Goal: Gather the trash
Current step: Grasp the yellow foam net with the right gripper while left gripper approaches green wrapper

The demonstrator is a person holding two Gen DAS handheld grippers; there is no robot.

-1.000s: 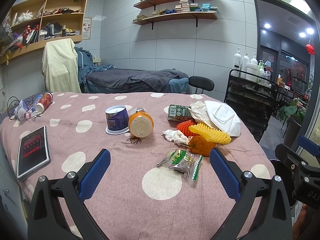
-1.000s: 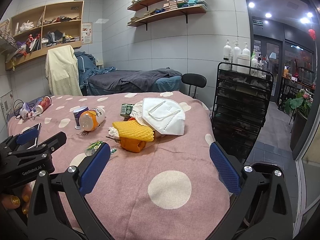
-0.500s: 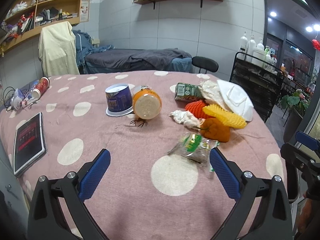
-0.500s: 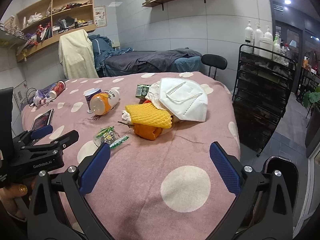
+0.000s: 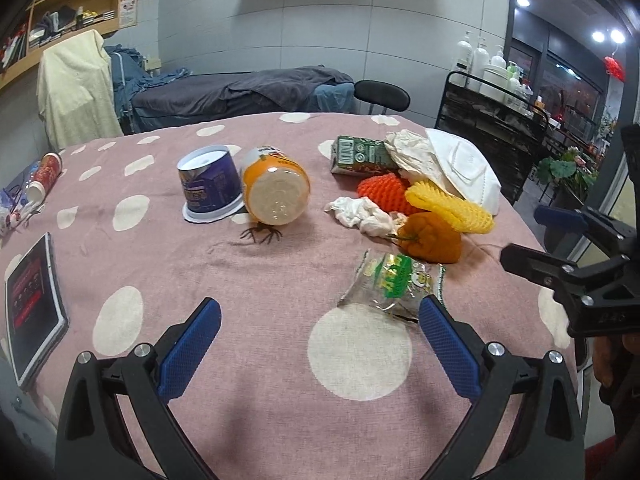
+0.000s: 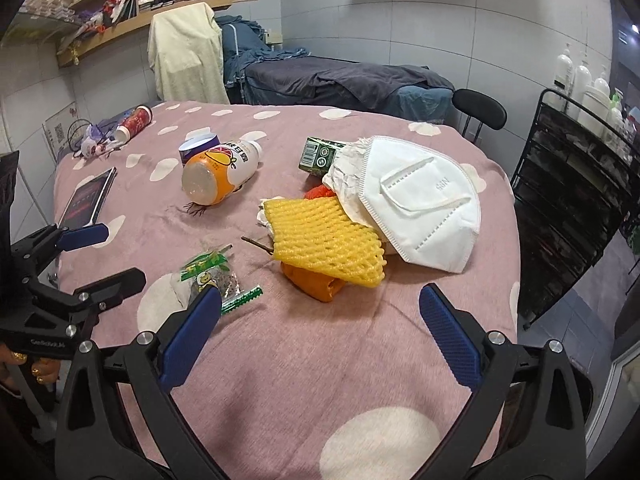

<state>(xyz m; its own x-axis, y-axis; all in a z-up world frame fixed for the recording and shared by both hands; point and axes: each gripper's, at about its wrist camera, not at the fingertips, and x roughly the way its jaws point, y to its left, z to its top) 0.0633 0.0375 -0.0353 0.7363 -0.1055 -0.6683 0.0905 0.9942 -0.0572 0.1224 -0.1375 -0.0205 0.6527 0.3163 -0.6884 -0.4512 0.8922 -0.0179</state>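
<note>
Progress: nothing collected yet, judging by layout. All trash on the pink polka-dot tablecloth (image 5: 280,280).

L gripper (image 5: 316,344): jaws wide apart, empty, w/ snack wrapper (image 5: 394,284) just beside its right pad.

R gripper (image 6: 320,330): jaws wide apart, empty, near yellow foam net (image 6: 324,240) and the orange peel (image 6: 316,284) under it.

Remaining: orange drink bottle (image 5: 276,192) on its side, upside-down purple cup (image 5: 210,186), green carton (image 5: 358,156), crumpled tissue (image 5: 360,214), N95 mask (image 6: 420,200). No bin in view.

On the tabletop (image 5: 260,280), a cup (image 5: 210,186) stands touching a toppled bottle (image 5: 276,190) at its right; farther right a carton (image 5: 358,157), mask (image 5: 466,168) and foam net (image 5: 448,208) cluster (net overlapping pepper (image 5: 432,238)), wrapper (image 5: 394,282) in front.
</note>
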